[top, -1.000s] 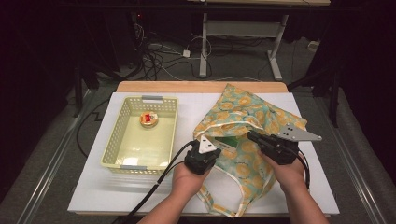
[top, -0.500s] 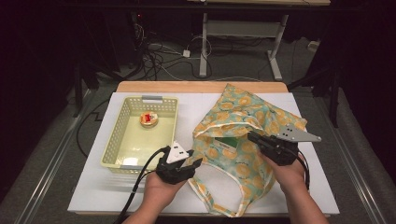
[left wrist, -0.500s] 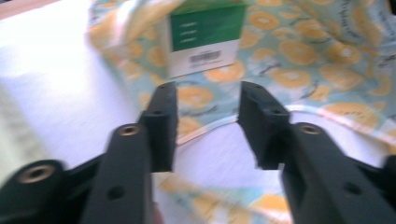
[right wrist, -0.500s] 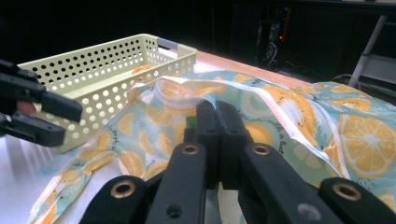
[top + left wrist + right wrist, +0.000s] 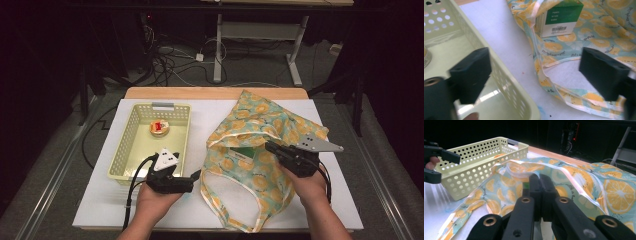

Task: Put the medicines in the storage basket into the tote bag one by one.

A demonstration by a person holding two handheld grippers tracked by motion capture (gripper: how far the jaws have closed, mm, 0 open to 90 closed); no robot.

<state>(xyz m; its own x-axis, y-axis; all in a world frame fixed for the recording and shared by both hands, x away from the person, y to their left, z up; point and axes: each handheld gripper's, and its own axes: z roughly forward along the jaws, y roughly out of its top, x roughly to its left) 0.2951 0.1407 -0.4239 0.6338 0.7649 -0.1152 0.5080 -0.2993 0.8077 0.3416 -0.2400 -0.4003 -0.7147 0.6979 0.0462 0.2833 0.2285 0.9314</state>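
Orange-slice-printed fabric tote bag (image 5: 260, 150), flat but rumpled on the white table, green-and-white box (image 5: 557, 17) inside its mouth.

A white worktop (image 5: 220, 115) with a bare wooden strip along its far edge carries two things: a pale yellow perforated basket (image 5: 131, 147) on its left half, and an orange-print cloth bag (image 5: 260, 150) spread over its right half.
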